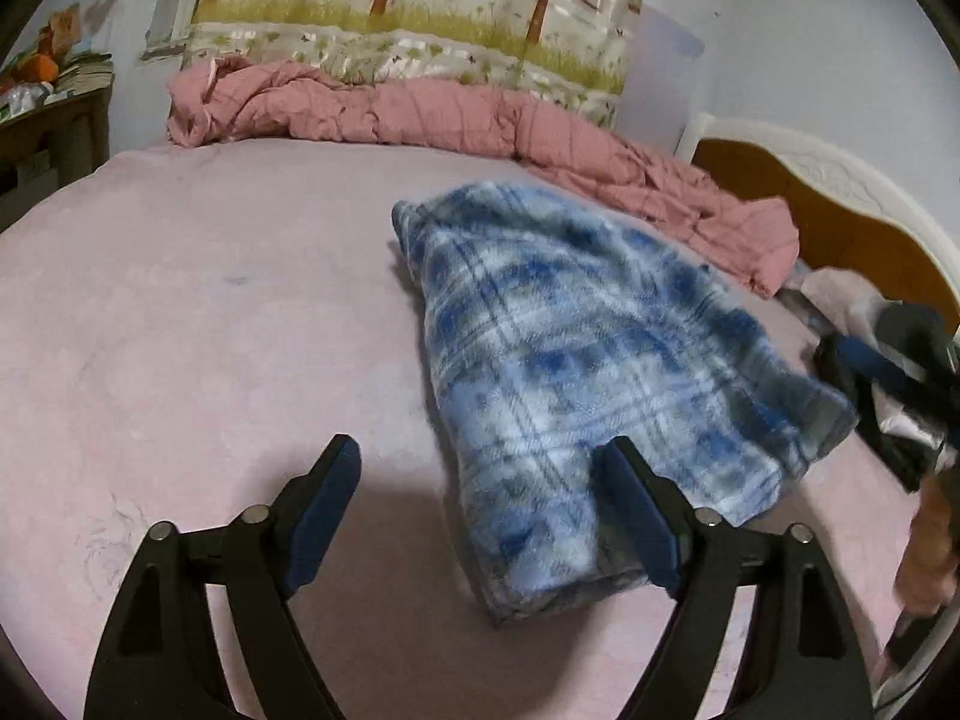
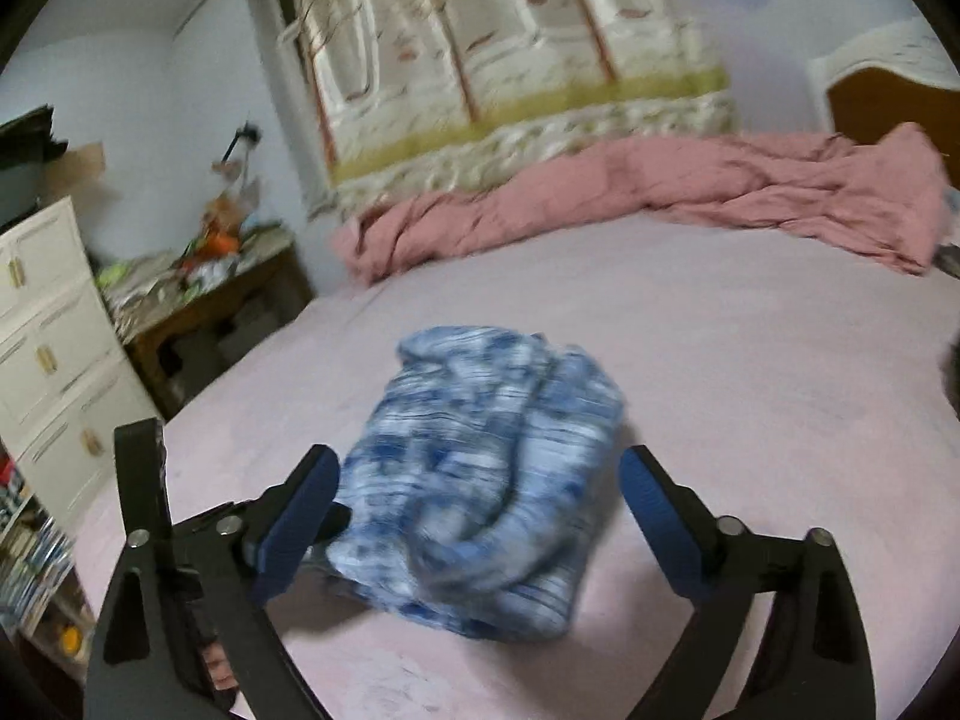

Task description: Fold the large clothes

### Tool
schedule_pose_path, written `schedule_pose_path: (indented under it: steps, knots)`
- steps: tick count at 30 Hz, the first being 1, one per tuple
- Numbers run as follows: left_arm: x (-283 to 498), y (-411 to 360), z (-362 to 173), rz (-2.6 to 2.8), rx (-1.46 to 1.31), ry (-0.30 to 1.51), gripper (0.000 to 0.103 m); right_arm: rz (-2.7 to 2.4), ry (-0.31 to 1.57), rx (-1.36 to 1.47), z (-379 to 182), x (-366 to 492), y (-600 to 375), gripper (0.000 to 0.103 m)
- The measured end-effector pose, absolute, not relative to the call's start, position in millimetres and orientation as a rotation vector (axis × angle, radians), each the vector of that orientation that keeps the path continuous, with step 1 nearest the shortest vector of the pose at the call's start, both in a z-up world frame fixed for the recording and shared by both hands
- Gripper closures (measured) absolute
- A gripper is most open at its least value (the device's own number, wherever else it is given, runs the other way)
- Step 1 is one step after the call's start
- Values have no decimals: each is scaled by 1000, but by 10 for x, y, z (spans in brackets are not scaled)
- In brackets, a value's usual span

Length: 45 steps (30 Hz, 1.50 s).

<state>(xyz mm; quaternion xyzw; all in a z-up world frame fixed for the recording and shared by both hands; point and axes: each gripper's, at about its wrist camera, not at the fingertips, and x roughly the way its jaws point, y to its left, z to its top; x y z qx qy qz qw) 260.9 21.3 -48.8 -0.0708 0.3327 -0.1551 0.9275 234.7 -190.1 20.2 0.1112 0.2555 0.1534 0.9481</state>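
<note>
A blue-and-white plaid fleece garment [image 1: 576, 372] lies folded into a thick bundle on the pink bed sheet [image 1: 210, 330]. My left gripper [image 1: 480, 465] is open at the bundle's near end. Its right finger stands in front of the cloth and its left finger over bare sheet. In the right wrist view the same garment [image 2: 486, 480] lies blurred between and beyond the wide-apart fingers of my open right gripper [image 2: 480, 459], and I cannot tell whether a pad touches it. A blue pad [image 1: 870, 360] of the right gripper and a hand [image 1: 927, 546] show at the left wrist view's right edge.
A crumpled pink quilt [image 1: 420, 114] runs along the bed's far side below a patterned curtain [image 1: 420, 0]. A wooden headboard [image 1: 840, 204] stands at the right. A cluttered side table [image 2: 210, 282] and white drawers [image 2: 48, 330] stand beside the bed on the left.
</note>
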Motion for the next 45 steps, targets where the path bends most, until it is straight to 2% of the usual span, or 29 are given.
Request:
schedule_pose_path:
  steps: [4,6,7,9,11,12,14,17,23,25,27,31,32,35,39,44,45]
  knots:
    - [2563,194,-544,-327,-133,694,18,282,642,203,156,2769,-1711,29]
    - [2571,185,-559,-327,-134,702,18,240,718,176,36,2967,-1634,47]
    - [2570,179,-567,-328,-134,703,18,219,739,163,-39,3017,-1628,52]
    - [2562,184,-566,-329,-136,697,18,186,736,137,-114,3034,-1608,81]
    - [2551,188,-575,-333,-135,693,18,183,651,136,-84,2870,-1644,94]
    - [2545,188,-569,-339,-134,687,18,191,598,138,-49,2763,-1659,96]
    - [2509,213,-537,-355,-133,659,18,190,491,131,37,2492,-1697,97]
    - [2410,221,-490,-372,-121,622,17,144,475,156,34,2305,-1779,97]
    - [2528,184,-601,-336,-103,718,13,134,680,206,-491,2631,-1921,95]
    - [2535,202,-605,-327,-106,720,12,137,648,252,-422,2609,-1999,93]
    - [2528,192,-605,-322,-100,717,12,94,608,239,-323,2565,-2042,81]
    - [2515,182,-606,-325,-96,713,12,87,562,203,-64,2608,-2077,76]
    - [2516,185,-607,-327,-98,713,12,100,560,194,2,2639,-2081,72]
    - [2523,193,-613,-329,-101,714,12,154,552,173,236,2832,-2086,34]
    - [2525,191,-611,-330,-102,714,13,220,636,163,288,3238,-2006,34]
    - [2529,184,-614,-337,-111,716,13,328,811,258,-21,3870,-1983,34]
    - [2525,186,-619,-339,-114,716,12,323,827,278,-83,3946,-2012,52]
